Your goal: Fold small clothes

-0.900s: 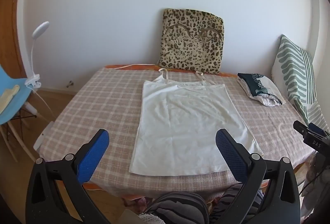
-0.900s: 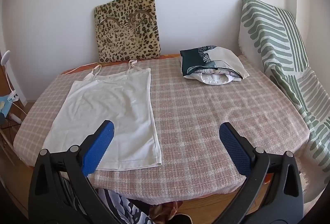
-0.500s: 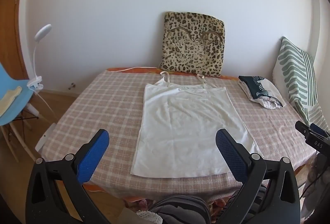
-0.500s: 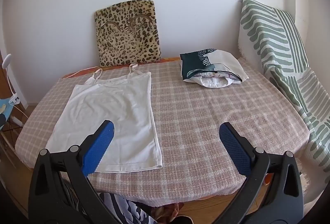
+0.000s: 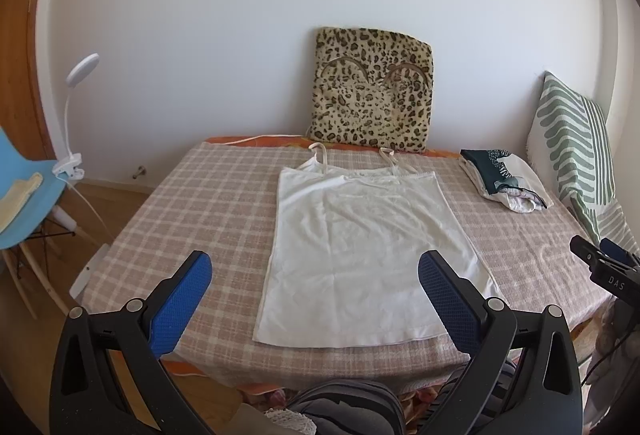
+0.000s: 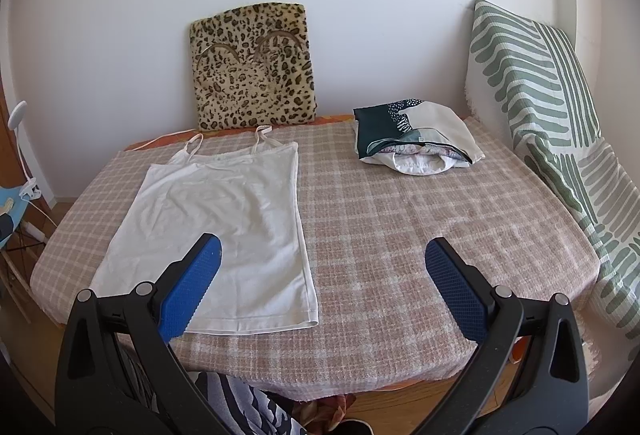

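left gripper (image 5: 315,275) drew back | right gripper (image 6: 323,261) drew back slightly

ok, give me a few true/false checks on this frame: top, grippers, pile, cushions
1. The white strappy top lies spread flat on the checked tablecloth. True.
2. The left gripper is clamped on the top's hem. False: its jaws stand wide open, holding nothing.
3. The right gripper is open and empty. True.
4. The folded pile of clothes sits on top of the white top. False: it lies apart, on the far right of the table.
5. The leopard-print cushion lies flat on the table. False: it leans upright against the wall.
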Motion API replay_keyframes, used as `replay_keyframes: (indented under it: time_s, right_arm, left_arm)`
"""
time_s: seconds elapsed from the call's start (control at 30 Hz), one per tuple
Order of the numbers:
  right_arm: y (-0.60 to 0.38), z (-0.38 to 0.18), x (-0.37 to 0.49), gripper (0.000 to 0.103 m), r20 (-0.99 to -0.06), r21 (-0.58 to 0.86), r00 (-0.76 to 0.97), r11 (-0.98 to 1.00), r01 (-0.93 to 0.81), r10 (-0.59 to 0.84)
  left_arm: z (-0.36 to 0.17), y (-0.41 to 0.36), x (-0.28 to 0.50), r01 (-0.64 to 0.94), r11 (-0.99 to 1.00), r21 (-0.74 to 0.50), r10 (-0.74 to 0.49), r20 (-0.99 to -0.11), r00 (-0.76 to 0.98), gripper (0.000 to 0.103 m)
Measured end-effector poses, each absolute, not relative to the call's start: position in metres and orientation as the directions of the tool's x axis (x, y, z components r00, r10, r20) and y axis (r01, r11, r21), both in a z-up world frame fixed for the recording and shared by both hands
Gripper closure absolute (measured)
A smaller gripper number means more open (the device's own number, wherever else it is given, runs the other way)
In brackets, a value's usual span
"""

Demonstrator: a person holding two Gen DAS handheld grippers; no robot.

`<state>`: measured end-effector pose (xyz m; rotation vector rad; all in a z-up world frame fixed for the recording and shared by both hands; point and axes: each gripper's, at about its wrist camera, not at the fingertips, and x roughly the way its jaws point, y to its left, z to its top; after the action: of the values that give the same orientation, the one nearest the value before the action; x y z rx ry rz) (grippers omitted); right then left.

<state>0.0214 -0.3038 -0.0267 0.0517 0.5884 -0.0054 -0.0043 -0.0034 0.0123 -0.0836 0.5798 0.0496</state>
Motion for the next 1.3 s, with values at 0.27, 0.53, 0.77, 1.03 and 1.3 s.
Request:
replay_keyframes:
  time_s: [0.27, 0.53, 0.77, 1.03, 1.3]
  right_arm:
    - [-0.3018, -0.0263, 0.0214, 0.000, -0.554, 0.050, 0.833, 0.999, 0.018, 0.013]
    - [-0.3000, -0.0249, 0.0210, 0.000, -0.554, 0.051, 0.832, 0.999, 0.017, 0.014]
    - [-0.3003, -0.0266, 0.0206, 0.000, -0.551, 0.049, 0.834, 0.999, 0.020, 0.010]
    - [-0.2998, -0.0287, 0.0207, 0.000, -0.551, 0.050, 0.834, 0.999, 0.019, 0.011]
    - [-0.2945, -0.0295, 0.0212, 0.000, -0.554, 0.047, 0.832, 0.999, 0.018, 0.011]
  left_arm:
    - [0.0133, -0.0028, -0.0044, -0.070, 0.995, -0.064, 0.023, -0.545, 0.838, 0.000]
    - [0.0153, -0.0043, -0.0050, -0.067, 0.996, -0.058, 0.025, -0.539, 0.842, 0.000]
    - [0.0160, -0.0057, -0.0060, -0.068, 0.996, -0.056, 0.027, -0.537, 0.843, 0.000]
    - [0.0163, -0.0072, -0.0061, -0.067, 0.996, -0.057, 0.026, -0.539, 0.842, 0.000]
    - [0.0124, -0.0045, -0.0048, -0.073, 0.996, -0.060, 0.028, -0.549, 0.835, 0.000]
